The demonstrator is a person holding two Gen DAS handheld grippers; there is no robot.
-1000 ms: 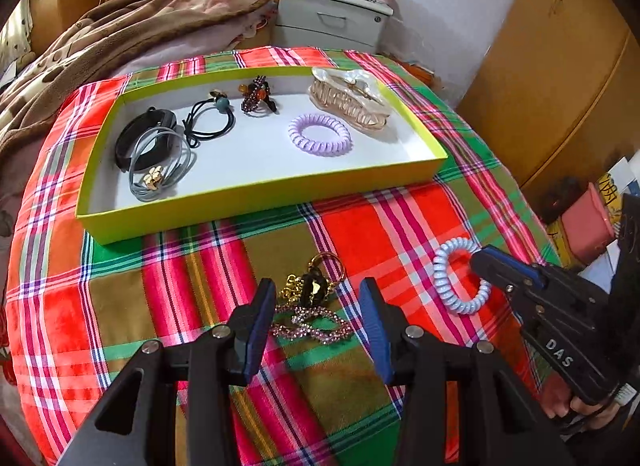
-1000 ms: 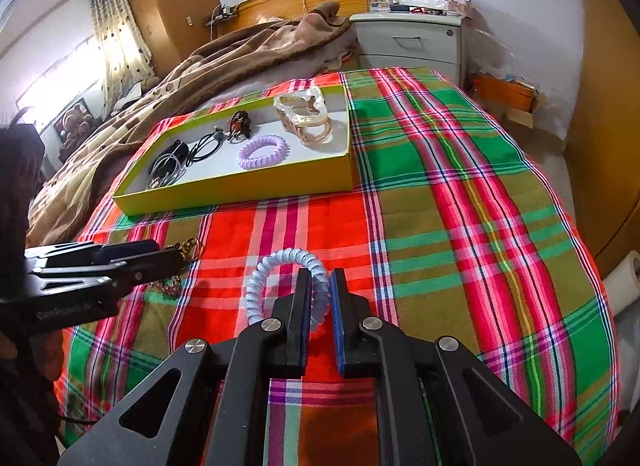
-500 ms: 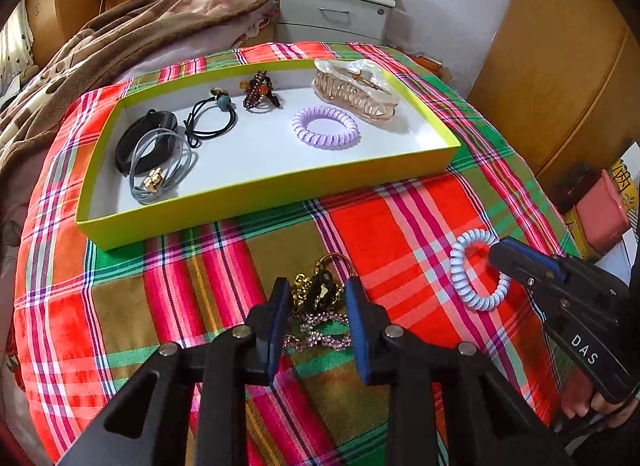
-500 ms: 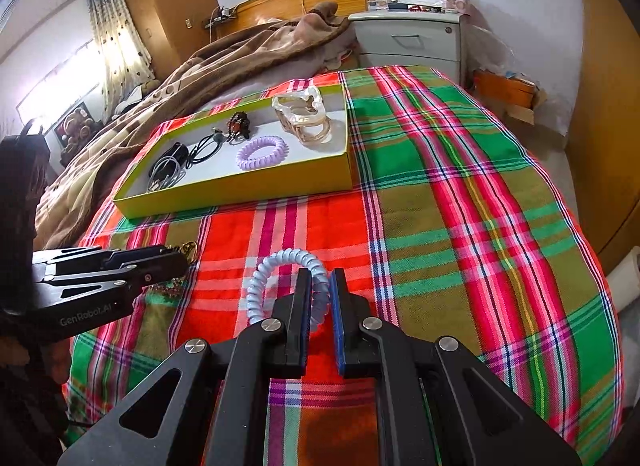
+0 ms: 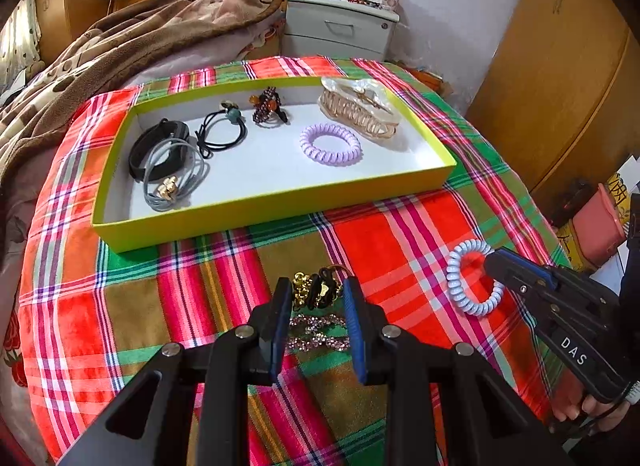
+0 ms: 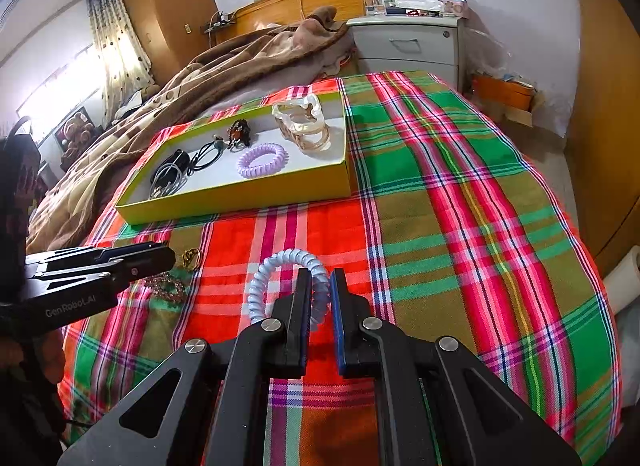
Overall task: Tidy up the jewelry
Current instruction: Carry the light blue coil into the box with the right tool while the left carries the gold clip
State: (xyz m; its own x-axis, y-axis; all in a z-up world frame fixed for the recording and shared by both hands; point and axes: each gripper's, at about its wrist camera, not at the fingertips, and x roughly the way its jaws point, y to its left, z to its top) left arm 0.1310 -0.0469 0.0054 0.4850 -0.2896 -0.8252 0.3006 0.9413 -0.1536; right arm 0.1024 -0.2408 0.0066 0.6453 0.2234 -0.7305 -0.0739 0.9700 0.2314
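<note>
A yellow-green tray [image 5: 264, 207] [image 6: 240, 201] on the plaid cloth holds a purple spiral hair tie [image 5: 330, 144], a clear claw clip [image 5: 360, 109], black and grey hair ties and a beaded piece. My left gripper [image 5: 316, 298] is closed narrowly around a gold-and-black hair tie [image 5: 320, 290] on the cloth, with a rhinestone clip [image 5: 316, 336] just below it. My right gripper [image 6: 319, 294] is shut on a pale blue spiral hair tie [image 6: 280, 266] [image 5: 468, 278] that rests on the cloth.
A brown blanket [image 5: 120, 45] lies behind the tray. A grey nightstand [image 5: 340, 29] stands at the back. Wooden wardrobe doors [image 5: 560, 65] stand at the right. The cloth drops off at the table's right edge [image 6: 592, 266].
My left gripper's jaws have closed in from wide open around the gold-and-black hair tie and moved forward over it. My right gripper stays shut on the blue spiral tie.
</note>
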